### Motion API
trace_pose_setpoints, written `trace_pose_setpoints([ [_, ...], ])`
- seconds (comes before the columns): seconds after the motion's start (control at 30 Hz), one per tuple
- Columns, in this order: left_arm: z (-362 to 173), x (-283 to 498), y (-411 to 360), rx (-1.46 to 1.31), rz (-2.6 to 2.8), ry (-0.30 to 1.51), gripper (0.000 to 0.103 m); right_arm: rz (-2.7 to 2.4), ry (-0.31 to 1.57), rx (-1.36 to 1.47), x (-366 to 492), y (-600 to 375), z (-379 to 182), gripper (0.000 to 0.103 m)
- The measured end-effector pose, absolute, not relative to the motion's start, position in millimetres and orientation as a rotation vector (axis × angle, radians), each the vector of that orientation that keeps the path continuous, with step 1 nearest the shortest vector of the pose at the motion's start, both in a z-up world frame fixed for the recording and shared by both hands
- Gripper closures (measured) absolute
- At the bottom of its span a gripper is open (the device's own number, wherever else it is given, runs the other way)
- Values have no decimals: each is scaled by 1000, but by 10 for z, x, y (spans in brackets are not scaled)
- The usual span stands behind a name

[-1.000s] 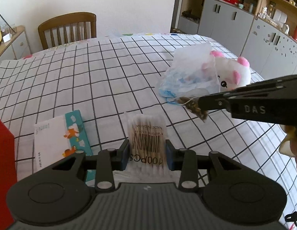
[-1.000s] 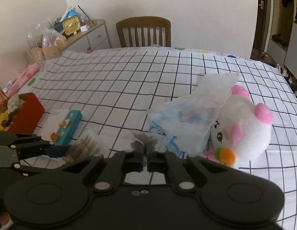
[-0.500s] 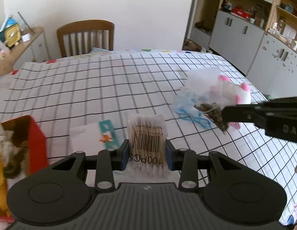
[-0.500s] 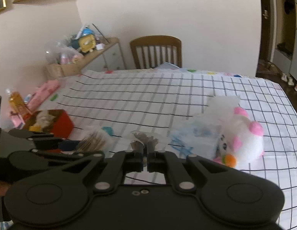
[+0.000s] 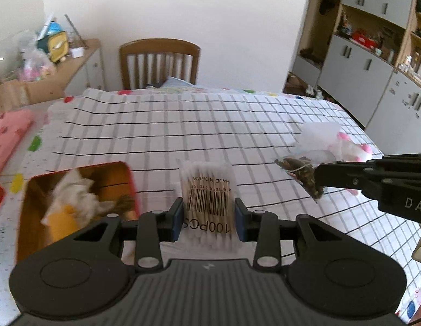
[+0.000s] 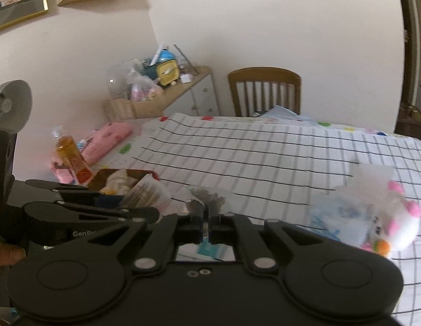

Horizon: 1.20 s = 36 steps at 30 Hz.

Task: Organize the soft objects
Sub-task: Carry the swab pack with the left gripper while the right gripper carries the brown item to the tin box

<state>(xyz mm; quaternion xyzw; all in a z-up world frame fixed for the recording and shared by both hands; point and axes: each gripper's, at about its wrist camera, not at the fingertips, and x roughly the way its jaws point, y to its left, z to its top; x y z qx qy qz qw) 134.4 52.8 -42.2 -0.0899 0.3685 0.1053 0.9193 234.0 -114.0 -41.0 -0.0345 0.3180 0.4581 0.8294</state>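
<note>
A: Starting far left, at nine o'clock in the left wrist view?

B: Open red tin [image 5: 74,203] with crumpled soft bits inside, resting on the checked table [image 5: 183,125].

A: And at six o'clock?

B: Left tool [image 5: 207,218], partly open, clamped on a cotton swab pack [image 5: 207,193]. Lifted clear of the table. Long axis running straight ahead toward twelve o'clock, barcode face up, printed lettering upside down.

A: Further right, near three o'clock?

B: Right tool [image 5: 316,179] reaching in sideways, tips aimed toward nine o'clock, squeezed nearly together on a clear sachet of dried leaves [image 5: 302,174]. Sachet hanging off the tips, slanting toward five o'clock.

A: Behind that?

B: Pink-and-white plush [image 6: 395,222] at four o'clock in the right wrist view, touching a blue-and-clear plastic bag [image 6: 335,214].
</note>
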Motion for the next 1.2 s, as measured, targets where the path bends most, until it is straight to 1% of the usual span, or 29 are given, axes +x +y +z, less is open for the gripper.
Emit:
trace_pose_setpoints([
  [0.37, -395, 941, 1270, -208, 295, 749, 66, 1020, 669, -99, 2061, -461, -334, 101],
  [0.6, -354, 833, 1788, -198, 337, 749, 66, 1031, 681, -112, 1968, -54, -359, 101],
  [0.8, -460, 873, 2204, -205, 340, 797, 66, 1023, 703, -125, 1939, 320, -440, 101],
  [1.2, -821, 1153, 2536, -170, 290, 893, 66, 963, 797, -159, 2027, 861, -771, 101],
])
